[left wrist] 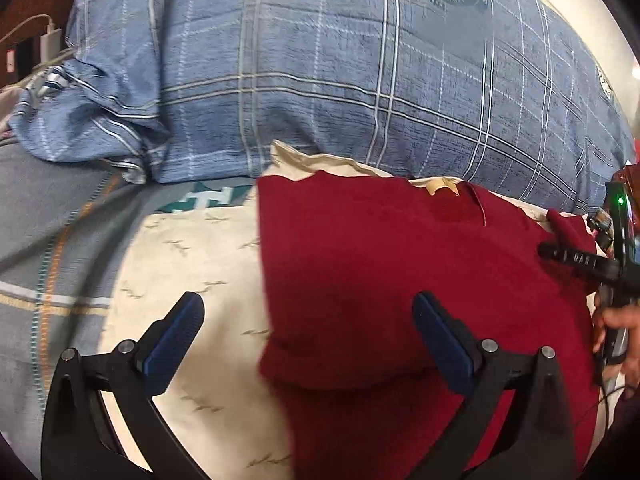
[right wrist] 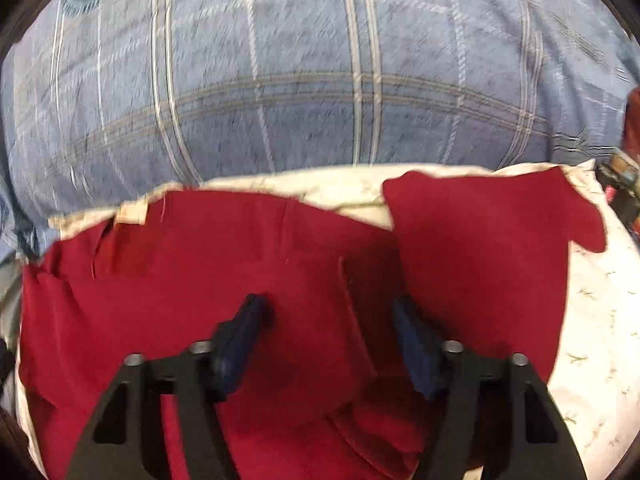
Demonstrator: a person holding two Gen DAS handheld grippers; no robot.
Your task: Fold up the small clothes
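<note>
— Lying across the centre and lower right of the left wrist frame, was that the dark red cloth garment?
— Yes, spread on a cream patterned pillow, with a blue plaid blanket filling the top.
— Left gripper?
— Jaws spread wide, holding nothing, straddling the garment's left edge.
— Right gripper?
— Jaws apart over the red cloth, pinching nothing.

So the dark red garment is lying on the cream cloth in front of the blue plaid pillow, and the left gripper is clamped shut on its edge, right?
Not quite. The left gripper is open, its jaws spread wide with nothing pinched between them, as the left wrist view shows. The rest holds: the dark red garment lies on the cream cloth in front of the blue plaid pillow.
</note>
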